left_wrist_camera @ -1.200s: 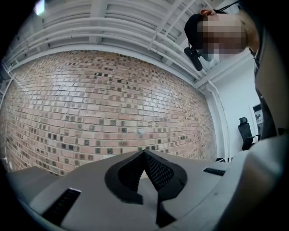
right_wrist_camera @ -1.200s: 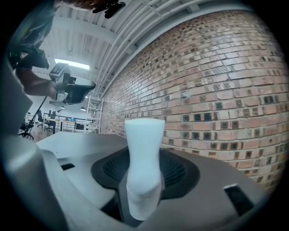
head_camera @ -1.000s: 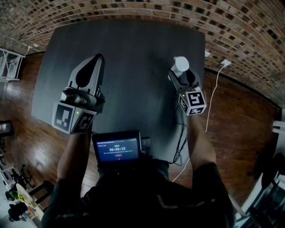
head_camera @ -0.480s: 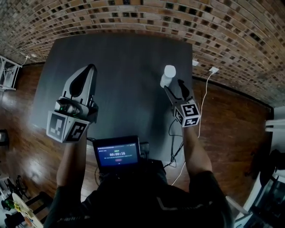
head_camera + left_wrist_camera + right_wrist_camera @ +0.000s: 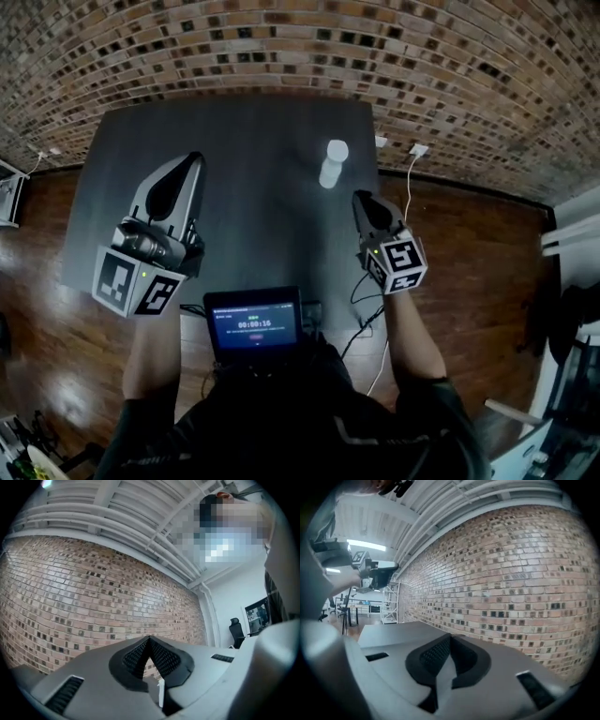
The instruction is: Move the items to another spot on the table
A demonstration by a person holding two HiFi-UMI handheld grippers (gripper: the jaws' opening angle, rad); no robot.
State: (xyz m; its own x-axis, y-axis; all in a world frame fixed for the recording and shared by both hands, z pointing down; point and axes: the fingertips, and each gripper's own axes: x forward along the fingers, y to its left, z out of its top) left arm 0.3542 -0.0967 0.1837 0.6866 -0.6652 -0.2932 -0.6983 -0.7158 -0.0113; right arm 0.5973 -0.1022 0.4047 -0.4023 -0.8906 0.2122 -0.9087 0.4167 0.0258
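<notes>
White plastic bottle (image 5: 332,163) is standing on the dark grey table (image 5: 253,187), far right. I'm drawing my right gripper (image 5: 362,199) back, jaws just closing on nothing. Left gripper (image 5: 190,164) is closed and empty. Placement seems done.

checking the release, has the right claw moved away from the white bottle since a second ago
Yes. The right claw has pulled back from the white bottle toward the person. Its jaws have just closed, with nothing between them.

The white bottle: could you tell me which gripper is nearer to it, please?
Right. The right gripper, jaws just closed empty, sits close beside the white bottle without touching; the left gripper is well off to its left.
</notes>
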